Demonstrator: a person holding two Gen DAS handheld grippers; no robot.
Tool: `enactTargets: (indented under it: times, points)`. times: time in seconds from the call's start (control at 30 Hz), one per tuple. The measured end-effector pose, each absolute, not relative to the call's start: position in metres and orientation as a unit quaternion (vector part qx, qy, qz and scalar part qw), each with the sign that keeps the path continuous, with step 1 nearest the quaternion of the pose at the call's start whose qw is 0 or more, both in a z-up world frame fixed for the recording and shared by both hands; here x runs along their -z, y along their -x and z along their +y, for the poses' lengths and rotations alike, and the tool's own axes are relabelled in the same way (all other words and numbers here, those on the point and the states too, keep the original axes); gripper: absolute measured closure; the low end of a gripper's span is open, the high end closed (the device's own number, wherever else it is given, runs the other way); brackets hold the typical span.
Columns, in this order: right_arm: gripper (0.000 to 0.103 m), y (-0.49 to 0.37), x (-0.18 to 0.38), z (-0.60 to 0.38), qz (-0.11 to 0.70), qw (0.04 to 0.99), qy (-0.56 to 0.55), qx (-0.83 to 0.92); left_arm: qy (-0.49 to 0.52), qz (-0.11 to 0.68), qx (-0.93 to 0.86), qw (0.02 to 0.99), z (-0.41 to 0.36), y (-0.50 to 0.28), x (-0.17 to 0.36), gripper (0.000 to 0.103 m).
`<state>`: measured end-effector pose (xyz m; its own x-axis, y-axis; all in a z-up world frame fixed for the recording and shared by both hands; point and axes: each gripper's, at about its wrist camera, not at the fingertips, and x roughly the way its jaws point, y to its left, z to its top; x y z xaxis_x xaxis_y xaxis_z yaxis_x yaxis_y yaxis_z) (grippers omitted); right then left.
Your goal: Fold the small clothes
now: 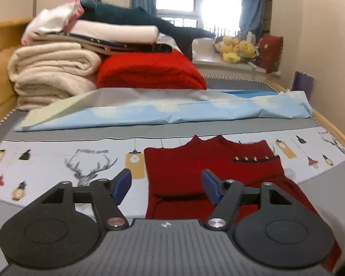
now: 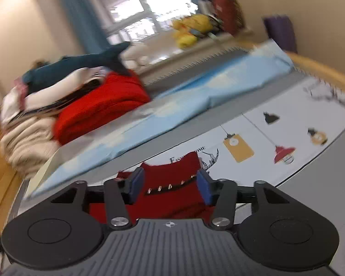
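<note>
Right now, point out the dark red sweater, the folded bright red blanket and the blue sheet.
dark red sweater (image 1: 184, 172): left wrist view, chest.
bright red blanket (image 1: 149, 71): left wrist view, front fold.
blue sheet (image 1: 149, 115): left wrist view, middle.

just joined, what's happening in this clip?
A person is folding small clothes on a bed with handheld tongs. A dark red knit garment lies on the printed sheet, its lower part already doubled over. Both the left tongs and right tongs are open and above it, gripping nothing. Behind are a folded light blue sheet and a stack of folded blankets with a bright red one.
</note>
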<state>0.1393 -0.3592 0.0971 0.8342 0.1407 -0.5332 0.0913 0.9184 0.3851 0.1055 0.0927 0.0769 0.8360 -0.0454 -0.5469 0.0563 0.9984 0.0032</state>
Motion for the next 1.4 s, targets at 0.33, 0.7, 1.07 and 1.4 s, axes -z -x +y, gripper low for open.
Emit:
enactTargets:
  times: [0.33, 0.7, 1.07, 1.4]
  points:
    - [0.037, -0.003, -0.016, -0.393, 0.335, 0.927, -0.165, 0.026, -0.004, 0.359, 0.012, 0.933, 0.087, 0.01, 0.031, 0.028]
    - [0.048, -0.009, 0.06, -0.396, 0.434, 0.882, -0.169, 0.073, 0.077, 0.464, -0.03, 0.882, 0.118, -0.015, 0.067, 0.037]
    - [0.047, -0.01, 0.104, -0.415, 0.495, 0.841, -0.193, 0.103, 0.082, 0.527, -0.034, 0.845, 0.126, -0.023, 0.101, 0.037]
    - [0.044, -0.033, 0.121, -0.4, 0.544, 0.821, -0.139, 0.107, 0.061, 0.568, -0.026, 0.82, 0.124, -0.036, 0.127, 0.054]
